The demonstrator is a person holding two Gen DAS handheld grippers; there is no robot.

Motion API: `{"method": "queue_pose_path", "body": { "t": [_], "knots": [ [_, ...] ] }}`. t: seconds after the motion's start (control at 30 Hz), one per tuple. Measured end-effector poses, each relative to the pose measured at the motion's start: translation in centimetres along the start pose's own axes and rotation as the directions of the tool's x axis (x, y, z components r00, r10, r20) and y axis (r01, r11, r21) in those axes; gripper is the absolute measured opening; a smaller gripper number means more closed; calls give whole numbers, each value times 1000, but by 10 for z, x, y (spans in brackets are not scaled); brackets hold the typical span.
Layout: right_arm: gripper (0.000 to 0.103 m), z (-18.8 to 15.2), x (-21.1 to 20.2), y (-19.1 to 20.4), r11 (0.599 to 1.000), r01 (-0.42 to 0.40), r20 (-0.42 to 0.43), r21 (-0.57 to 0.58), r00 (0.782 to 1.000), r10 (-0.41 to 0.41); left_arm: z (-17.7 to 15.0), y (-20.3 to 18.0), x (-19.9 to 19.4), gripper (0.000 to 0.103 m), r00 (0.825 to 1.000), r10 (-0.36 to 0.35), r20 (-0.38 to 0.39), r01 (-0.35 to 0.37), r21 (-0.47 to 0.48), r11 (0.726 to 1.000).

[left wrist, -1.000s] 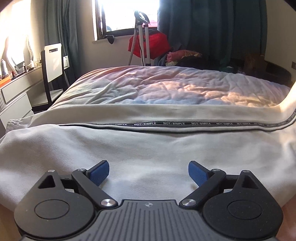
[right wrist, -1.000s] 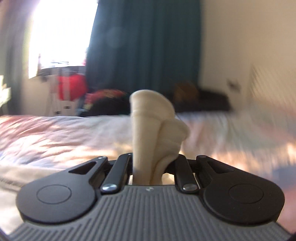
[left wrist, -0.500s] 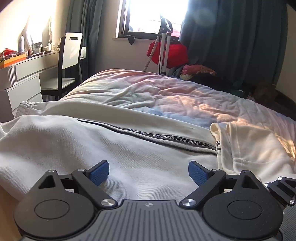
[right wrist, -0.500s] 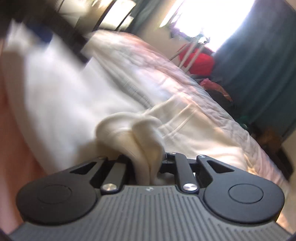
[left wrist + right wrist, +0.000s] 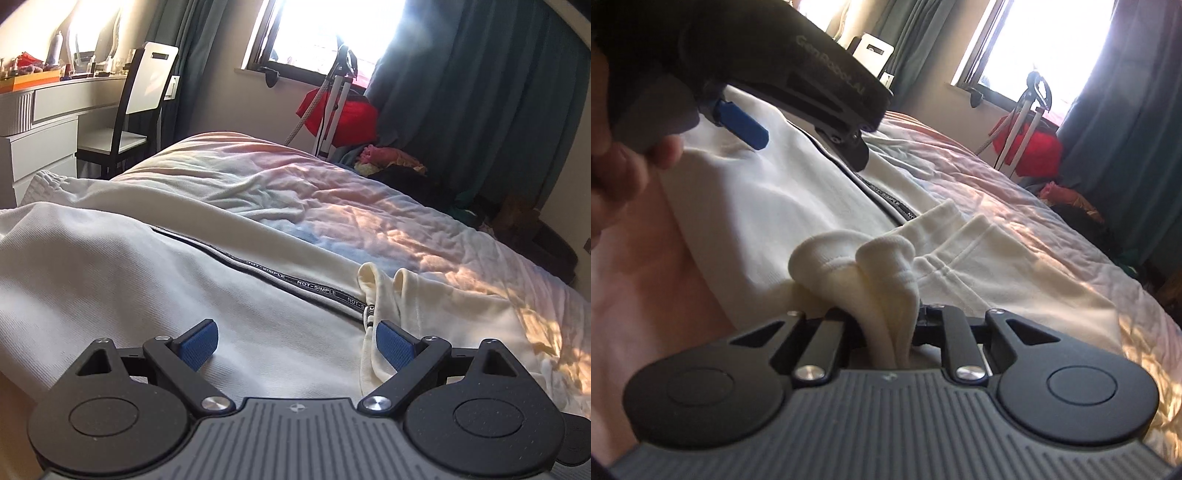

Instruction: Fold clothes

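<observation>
A cream-white garment (image 5: 155, 280) with a black "NOT-SIMPLE" printed stripe (image 5: 295, 282) lies spread across the bed. Its folded-over end (image 5: 458, 317) lies at the right. My left gripper (image 5: 295, 349) is open just above the garment, blue pads wide apart, the right pad beside the folded edge. My right gripper (image 5: 890, 332) is shut on a bunched cream fold of the garment (image 5: 882, 266), low over the bed. The left gripper also shows in the right wrist view (image 5: 798, 74), held above the garment at upper left.
The bed has a wrinkled pale duvet (image 5: 332, 206). A chair (image 5: 136, 110) and a white dresser (image 5: 40, 118) stand at the left. A red bag on a stand (image 5: 340, 110), dark curtains (image 5: 480, 92) and a clothes pile (image 5: 391, 158) are beyond the bed.
My right gripper has swung down and leftward with the cream fold, laying the garment's end over onto the bed. My left gripper has turned right and now sits beside the folded edge.
</observation>
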State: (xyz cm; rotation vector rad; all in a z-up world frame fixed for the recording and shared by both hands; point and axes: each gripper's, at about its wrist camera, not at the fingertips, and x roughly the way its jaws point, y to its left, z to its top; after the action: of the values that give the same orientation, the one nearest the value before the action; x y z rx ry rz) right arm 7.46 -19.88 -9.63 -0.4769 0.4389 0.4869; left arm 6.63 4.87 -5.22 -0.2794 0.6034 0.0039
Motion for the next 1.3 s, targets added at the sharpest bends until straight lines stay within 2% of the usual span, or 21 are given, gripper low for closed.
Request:
{"method": "queue_pose_path", "body": {
  "t": [0.07,0.13,0.17,0.2,0.23,0.3,0.4,0.5,0.57,0.63,0.7,0.83,0.87,0.93,1.07,1.2,1.27,1.3],
  "knots": [
    [24,6,-2,-9,996,-39,-29,75,999,42,0,0,-2,94,1000,-11,4,11,0,1000],
    [42,10,-9,-19,977,-111,-45,182,992,121,-1,-2,-4,94,1000,-13,3,13,7,1000],
    [48,10,-16,-24,956,-158,-38,245,984,173,-1,-2,-5,94,1000,-15,2,15,10,1000],
    [61,9,-23,-30,933,-198,-17,301,977,213,-2,-3,-6,94,1000,-16,1,16,13,1000],
    [68,9,-29,-36,907,-234,11,350,969,246,-2,-3,-7,94,1000,-18,0,18,16,1000],
    [68,7,-43,-50,843,-305,72,443,949,306,-3,-5,-9,94,1000,-21,-2,21,23,1000],
    [68,10,-56,-77,788,-284,160,546,959,235,-6,-7,-10,94,999,-26,-19,27,48,998],
    [69,6,-48,-101,742,-174,113,648,985,133,-13,-14,-9,94,997,-58,-45,62,79,995],
    [69,-1,-34,-112,710,-98,38,697,994,100,-19,-23,-8,94,996,-65,-53,71,119,990],
    [69,-10,-17,-115,709,-13,-59,705,995,77,-26,-33,-4,94,997,-37,-67,49,179,983],
    [67,-20,1,-113,719,56,-150,693,986,67,-34,-40,4,94,996,24,-91,-2,238,971],
    [67,-20,16,-99,789,108,-233,605,971,46,-41,-46,5,94,994,66,-83,-39,296,954],
    [67,-17,15,-97,797,110,-229,594,973,36,-42,-47,5,94,994,72,-79,-45,307,951],
    [67,-11,12,-102,780,73,-173,622,984,46,-43,-49,3,94,995,78,-68,-52,321,946],
    [67,12,17,-124,731,13,-75,683,996,52,-33,-41,-11,94,1000,16,-11,-13,233,972],
    [65,30,47,-146,669,-50,-43,742,992,122,-27,-41,-21,91,996,-82,36,76,154,985],
    [61,35,69,-152,648,-73,-42,758,986,160,-30,-48,-22,88,987,-157,37,150,157,976],
    [60,37,79,-153,651,-84,-40,755,984,174,-32,-54,-21,85,981,-192,34,183,170,968]
  ]
}}
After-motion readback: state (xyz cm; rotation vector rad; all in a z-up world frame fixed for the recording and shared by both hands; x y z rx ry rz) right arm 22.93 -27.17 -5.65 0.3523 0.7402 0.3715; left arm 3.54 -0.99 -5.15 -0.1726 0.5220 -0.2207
